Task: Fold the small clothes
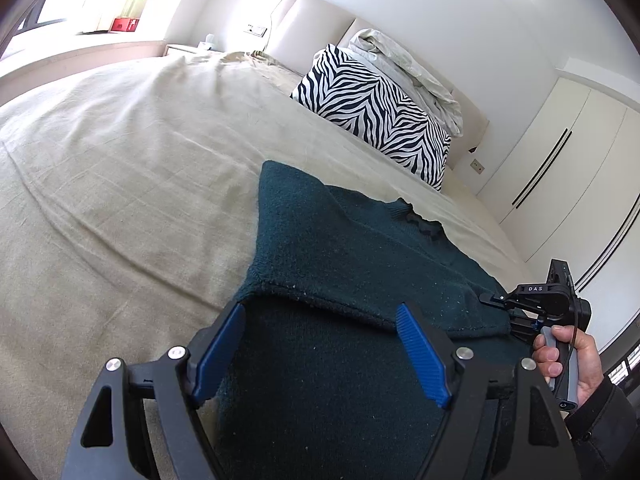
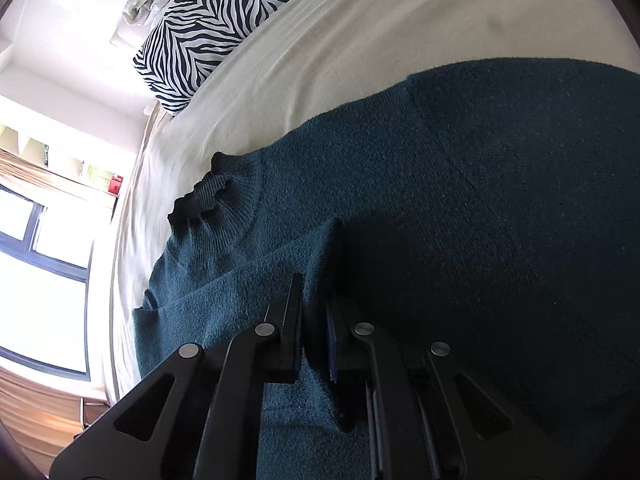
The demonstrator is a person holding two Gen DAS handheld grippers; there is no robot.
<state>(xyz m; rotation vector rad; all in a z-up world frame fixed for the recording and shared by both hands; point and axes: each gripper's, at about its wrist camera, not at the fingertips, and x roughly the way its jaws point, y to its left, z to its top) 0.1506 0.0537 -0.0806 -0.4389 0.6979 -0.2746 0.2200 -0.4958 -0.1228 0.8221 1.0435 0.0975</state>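
A dark teal knitted sweater (image 1: 344, 256) lies on the beige bed (image 1: 132, 168), its ruffled collar (image 1: 424, 226) toward the zebra pillow. My left gripper (image 1: 320, 344) is open, its blue pads either side of the sweater's near part, just above it. My right gripper (image 1: 520, 308) shows at the sweater's right edge, held by a hand. In the right wrist view the right gripper (image 2: 316, 300) is shut on a fold of the sweater (image 2: 460, 200), likely a sleeve laid over the body. The collar (image 2: 204, 192) lies to the left there.
A zebra-striped pillow (image 1: 380, 116) and crumpled white bedding (image 1: 404, 68) rest against the headboard. White wardrobe doors (image 1: 560, 168) stand right of the bed. A window and shelves (image 2: 48, 240) lie beyond the bed's far side.
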